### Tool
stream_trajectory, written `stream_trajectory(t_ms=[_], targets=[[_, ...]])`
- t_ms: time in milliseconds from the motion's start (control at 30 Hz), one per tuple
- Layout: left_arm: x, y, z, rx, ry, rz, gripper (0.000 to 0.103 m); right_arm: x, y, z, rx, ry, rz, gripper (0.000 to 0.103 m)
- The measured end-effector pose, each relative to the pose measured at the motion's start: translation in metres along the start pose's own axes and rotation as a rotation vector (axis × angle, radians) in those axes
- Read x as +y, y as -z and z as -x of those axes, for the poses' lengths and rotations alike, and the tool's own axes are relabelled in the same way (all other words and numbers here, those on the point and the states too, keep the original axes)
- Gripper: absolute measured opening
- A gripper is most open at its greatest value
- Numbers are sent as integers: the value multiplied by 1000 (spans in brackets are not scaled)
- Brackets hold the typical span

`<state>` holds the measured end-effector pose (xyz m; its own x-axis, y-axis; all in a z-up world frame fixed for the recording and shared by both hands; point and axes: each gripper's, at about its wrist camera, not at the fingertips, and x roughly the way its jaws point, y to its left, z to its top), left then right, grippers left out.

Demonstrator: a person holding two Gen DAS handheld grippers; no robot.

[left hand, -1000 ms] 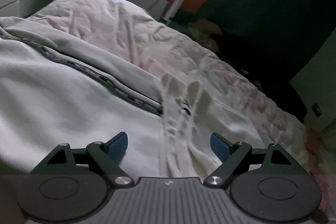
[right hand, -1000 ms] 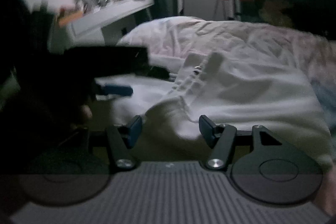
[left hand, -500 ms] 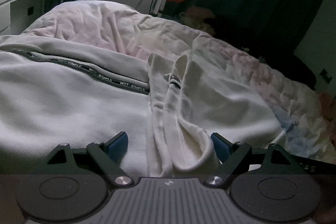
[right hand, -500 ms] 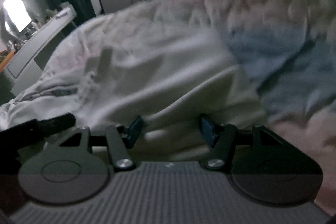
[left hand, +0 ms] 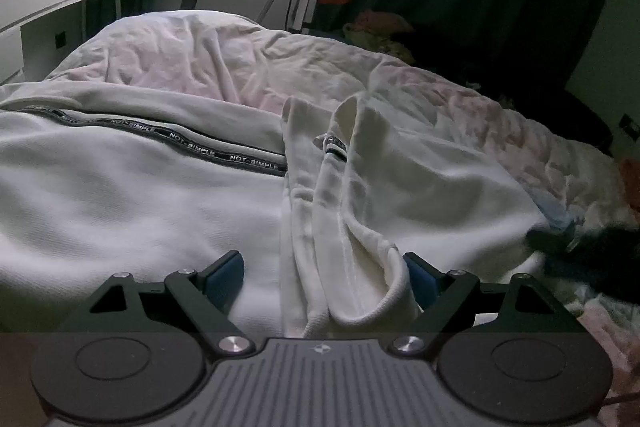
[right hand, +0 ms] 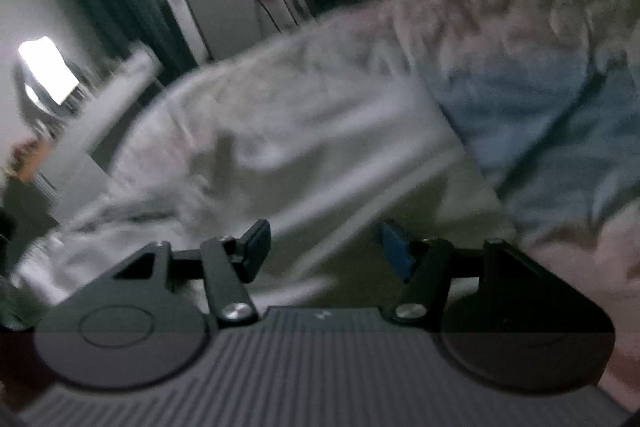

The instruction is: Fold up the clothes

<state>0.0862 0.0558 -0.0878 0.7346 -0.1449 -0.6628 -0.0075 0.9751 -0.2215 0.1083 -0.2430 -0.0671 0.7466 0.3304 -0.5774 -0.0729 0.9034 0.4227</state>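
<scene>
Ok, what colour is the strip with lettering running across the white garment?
Black strip with white lettering, clearest in the left wrist view.

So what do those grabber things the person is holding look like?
Both look the same. The left gripper and the right gripper each have black metal link arms joined with shiny silver screws, two round black discs at the sides, and a grey ribbed body in between. The fingers end in blue pads. No cables or sleeves show.

surface: bed [left hand: 208, 59], rumpled pinkish cover | on it: white zip garment [left hand: 120, 211], spread flat
</scene>
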Motion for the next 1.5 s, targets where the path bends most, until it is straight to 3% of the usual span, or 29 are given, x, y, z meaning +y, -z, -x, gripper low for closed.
stream_trajectory(t_ms=[100,233,567,767,1167,1333,1500], targets=[[-1,1,-1,-1,-5,-8,87,0,-2,0,-12,33,14,64],[-3,2,-1,-2,-12,-19,87,-11,6,-25,88,91,-7,63],[5,-9,2,-4,10,6,87,-12,14,-34,105,84,-29,66],[16,-43,2,-50,19,62,87,-14,8,-27,106,75,-74,65],[15,-102,-75,7,219,173,74,-32,-15,-14,34,61,-168,66],[39,-98,-96,30,416,325,65,-39,-22,-21,22,60,-196,67],[45,-98,-119,95,479,360,53,-33,-26,-27,-1,76,-156,67]])
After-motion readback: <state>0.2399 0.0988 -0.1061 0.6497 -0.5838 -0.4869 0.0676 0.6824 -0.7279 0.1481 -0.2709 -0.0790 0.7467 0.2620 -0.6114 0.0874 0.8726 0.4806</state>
